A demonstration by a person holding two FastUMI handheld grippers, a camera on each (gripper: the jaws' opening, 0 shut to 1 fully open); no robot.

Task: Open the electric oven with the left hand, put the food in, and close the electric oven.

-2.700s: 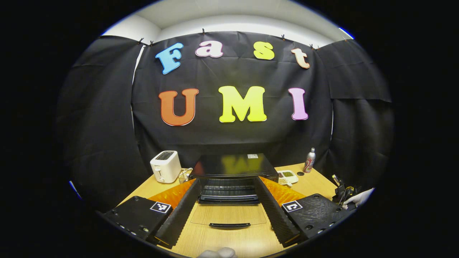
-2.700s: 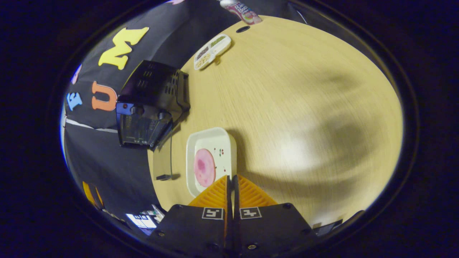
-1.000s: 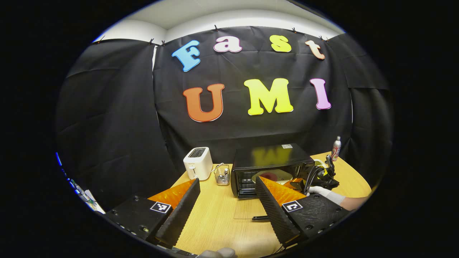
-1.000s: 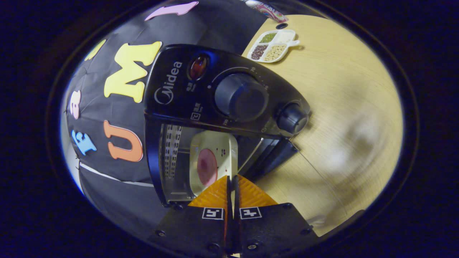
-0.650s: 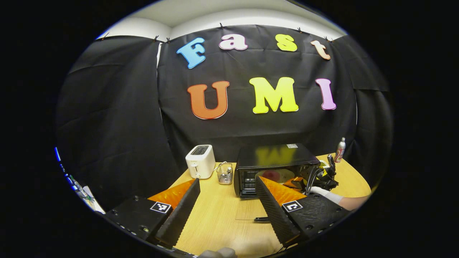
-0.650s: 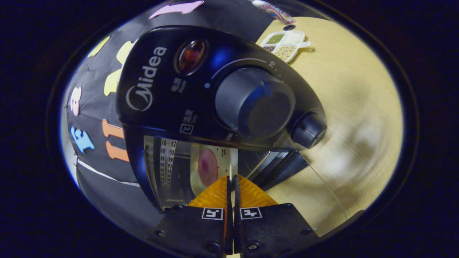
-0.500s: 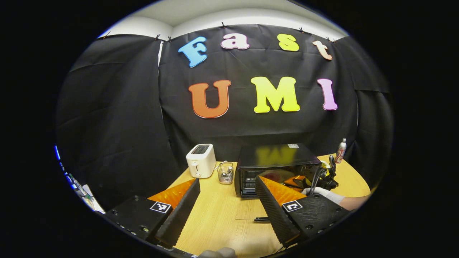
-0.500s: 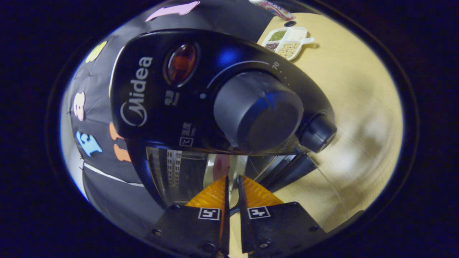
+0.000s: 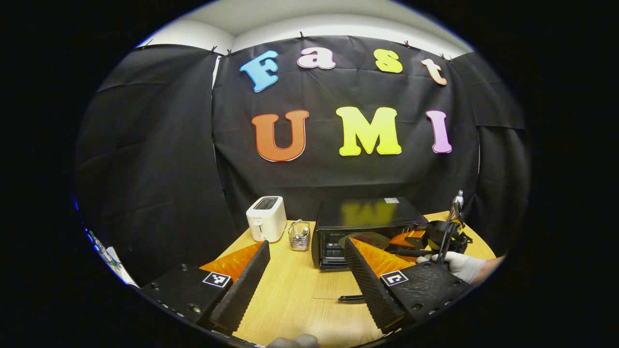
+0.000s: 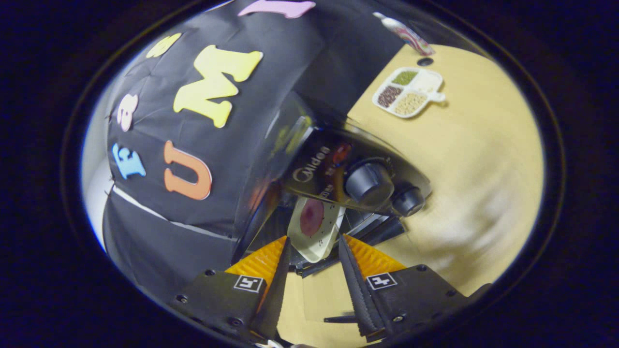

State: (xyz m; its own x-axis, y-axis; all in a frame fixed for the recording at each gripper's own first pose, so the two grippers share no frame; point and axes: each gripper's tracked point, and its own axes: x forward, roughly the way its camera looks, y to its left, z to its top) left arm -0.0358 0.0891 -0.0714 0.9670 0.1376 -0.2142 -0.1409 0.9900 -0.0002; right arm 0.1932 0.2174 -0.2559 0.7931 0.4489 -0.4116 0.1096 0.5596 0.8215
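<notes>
On the light wooden table point(image 9: 290, 290) we read the scene from left to right in the left gripper view: a white two-slot toaster point(image 9: 265, 218), a small wire basket point(image 9: 300, 236), then the black electric oven point(image 9: 370, 227) with its glass door point(image 9: 333, 292) folded flat onto the table, dark handle toward us. The left gripper point(image 9: 309, 275) hovers well short of that door, fingers spread wide and empty. Farther right, a white-gloved hand point(image 9: 459, 265) holds the right gripper at the oven mouth.

We judge the task about two thirds done: the oven is open and the food sits inside; the closing of the door is left.

The right gripper view supplies what the left one lacks. Here the white rectangular plate point(image 10: 316, 232) carrying a round pink slice of food point(image 10: 312, 216) rests in the oven cavity point(image 10: 271, 227), its near edge at the opening. The right gripper point(image 10: 312, 270) has its fingers parted on either side of the plate's near corner, apart from it, so nothing is gripped. This view also shows the oven's two round black knobs point(image 10: 370, 183), a white compartment dish of grains point(image 10: 408, 92) and a bottle point(image 10: 404, 33) at the table's far edge.
</notes>
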